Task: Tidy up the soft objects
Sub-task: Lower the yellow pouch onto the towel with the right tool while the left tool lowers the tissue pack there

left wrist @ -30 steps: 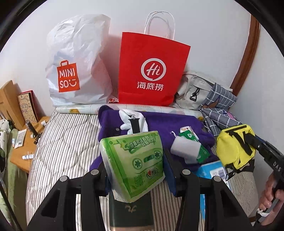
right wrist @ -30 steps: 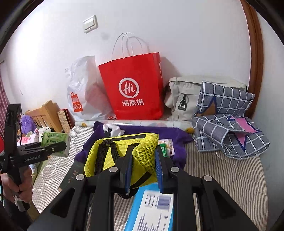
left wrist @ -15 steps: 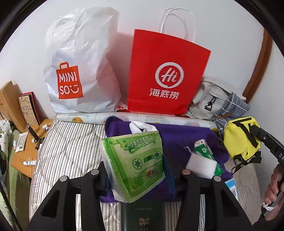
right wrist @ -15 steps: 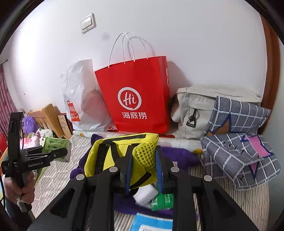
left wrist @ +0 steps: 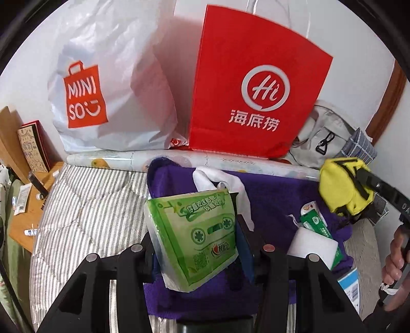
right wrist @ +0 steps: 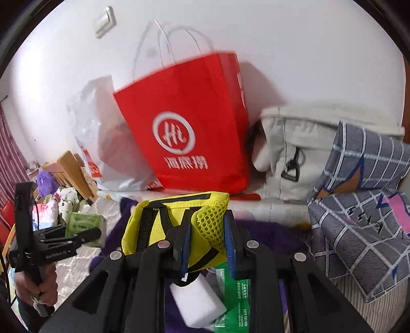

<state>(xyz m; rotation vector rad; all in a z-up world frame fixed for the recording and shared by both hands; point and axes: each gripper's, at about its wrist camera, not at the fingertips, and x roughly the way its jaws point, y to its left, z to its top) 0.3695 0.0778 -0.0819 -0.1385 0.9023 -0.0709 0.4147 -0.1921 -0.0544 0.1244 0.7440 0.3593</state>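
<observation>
**Both grippers loaded, held above the bed**

Surface and room: striped quilted bed (left wrist: 84, 205) fills the lower half of both views, set against a white wall (left wrist: 153, 30). A purple garment (left wrist: 276, 194) is spread across the middle of the bed. Along the wall, upper centre: red paper bag (left wrist: 256, 84) with white handles, upright; just left of it a white Miniso plastic bag (left wrist: 112, 84), bulging, contents not visible. Right of the red bag, a beige canvas bag (right wrist: 307, 153).

View differences: the right wrist view alone shows the grey checked bedding (right wrist: 364, 205) piled at right, a wall switch (right wrist: 103, 21) at upper left, and a purple plush (right wrist: 45, 180) at far left. The left wrist view alone shows a wooden side table (left wrist: 28, 217) at lower left and a book (left wrist: 32, 148) leaning there.

Task items: left gripper (left wrist: 194, 243) is clamped on a green tissue pack (left wrist: 197, 238), lifted over the purple garment, centre low. Right gripper (right wrist: 207, 238) is clamped on the mesh side of a yellow pouch (right wrist: 164, 225), also off the bed; in the left wrist view the pouch sits at right edge.

Small things: white sponge block (right wrist: 198, 302) and green packet (right wrist: 237, 304) lie on the garment under the right gripper.
</observation>
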